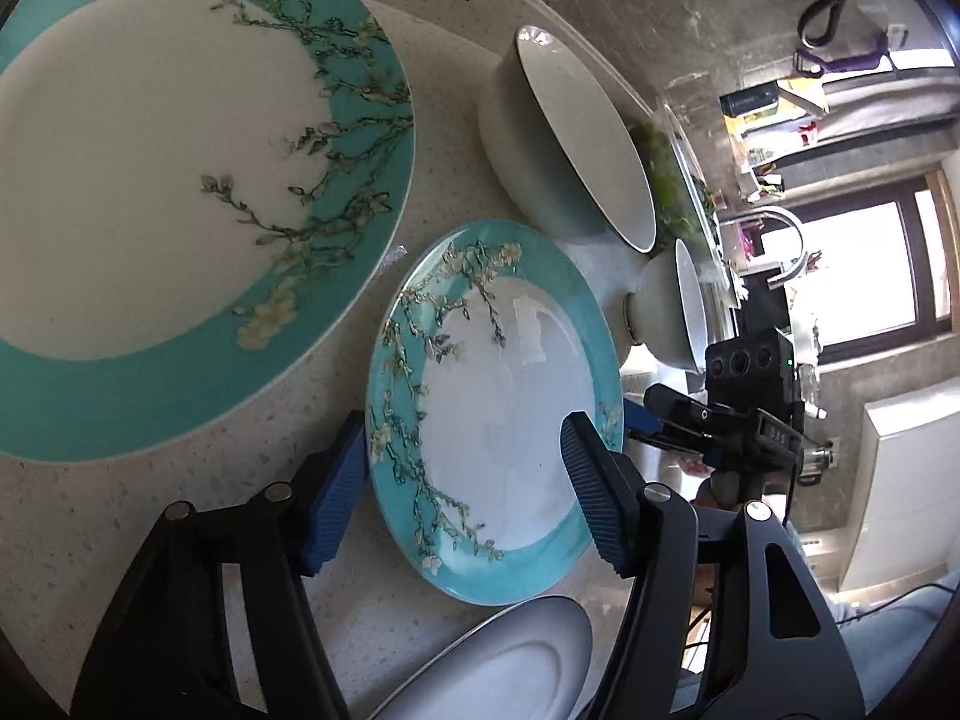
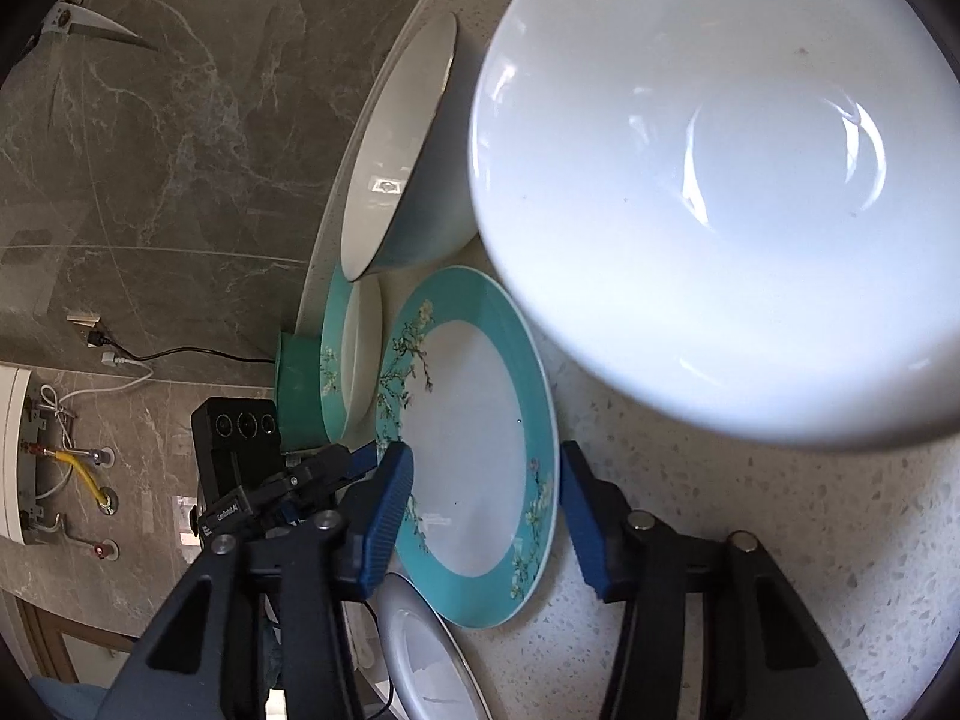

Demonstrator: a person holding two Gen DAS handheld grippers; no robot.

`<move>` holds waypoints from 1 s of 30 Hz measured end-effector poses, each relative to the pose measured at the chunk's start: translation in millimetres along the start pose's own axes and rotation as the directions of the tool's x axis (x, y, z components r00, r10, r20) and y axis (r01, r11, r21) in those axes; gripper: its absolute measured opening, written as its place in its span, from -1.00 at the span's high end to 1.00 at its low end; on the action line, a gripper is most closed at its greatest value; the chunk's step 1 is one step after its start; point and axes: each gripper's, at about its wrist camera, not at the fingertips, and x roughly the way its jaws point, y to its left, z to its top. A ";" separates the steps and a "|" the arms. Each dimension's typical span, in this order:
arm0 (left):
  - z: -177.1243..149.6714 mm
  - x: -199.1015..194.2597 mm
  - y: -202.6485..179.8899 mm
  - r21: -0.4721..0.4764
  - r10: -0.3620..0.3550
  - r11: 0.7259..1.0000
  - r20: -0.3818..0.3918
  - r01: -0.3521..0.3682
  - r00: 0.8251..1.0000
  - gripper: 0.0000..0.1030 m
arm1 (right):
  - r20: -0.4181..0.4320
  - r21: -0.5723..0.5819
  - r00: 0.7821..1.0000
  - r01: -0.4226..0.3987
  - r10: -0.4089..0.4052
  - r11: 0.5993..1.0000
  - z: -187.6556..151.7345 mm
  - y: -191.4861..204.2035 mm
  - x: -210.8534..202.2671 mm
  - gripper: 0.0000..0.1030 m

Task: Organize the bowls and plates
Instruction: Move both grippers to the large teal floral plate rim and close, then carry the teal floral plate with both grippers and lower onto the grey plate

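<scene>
Hand-held grippers (image 1: pixel 465 504) straddle flat plate (image 1: pixel 498 414).

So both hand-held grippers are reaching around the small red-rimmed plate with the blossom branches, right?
Not quite: the rim is turquoise, not red. Both wrist views show it. The left hand-held gripper and right hand-held gripper do each straddle that small turquoise-rimmed blossom plate on the speckled counter.

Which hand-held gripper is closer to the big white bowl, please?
Right. The right hand-held gripper sits just below the white bowl, its fingers either side of the small teal plate; the left hand-held gripper is at that plate's opposite side, farther from the bowl.
</scene>
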 end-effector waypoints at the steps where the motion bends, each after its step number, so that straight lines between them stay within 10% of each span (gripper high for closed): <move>1: -1.1 -2.1 0.9 -0.002 -0.001 1.000 0.002 0.001 1.000 -0.19 | 0.000 0.003 1.000 0.003 -0.003 1.000 0.5 0.6 0.4 -0.02; 3: -1.6 -1.8 -0.6 -0.003 0.009 1.000 0.005 -0.009 1.000 -0.18 | -0.001 0.005 1.000 0.008 -0.008 1.000 0.4 2.0 1.1 -0.02; 10: -3.9 -5.9 10.6 -0.006 0.117 0.993 -0.004 -0.117 0.993 0.78 | 0.001 0.009 0.994 0.112 -0.112 0.994 -2.9 -3.5 -3.4 0.75; 30: -2.8 -1.0 -6.9 0.056 0.175 0.983 -0.008 -0.174 0.985 0.79 | 0.012 -0.028 0.985 0.171 -0.170 0.985 -12.5 15.8 -6.5 0.75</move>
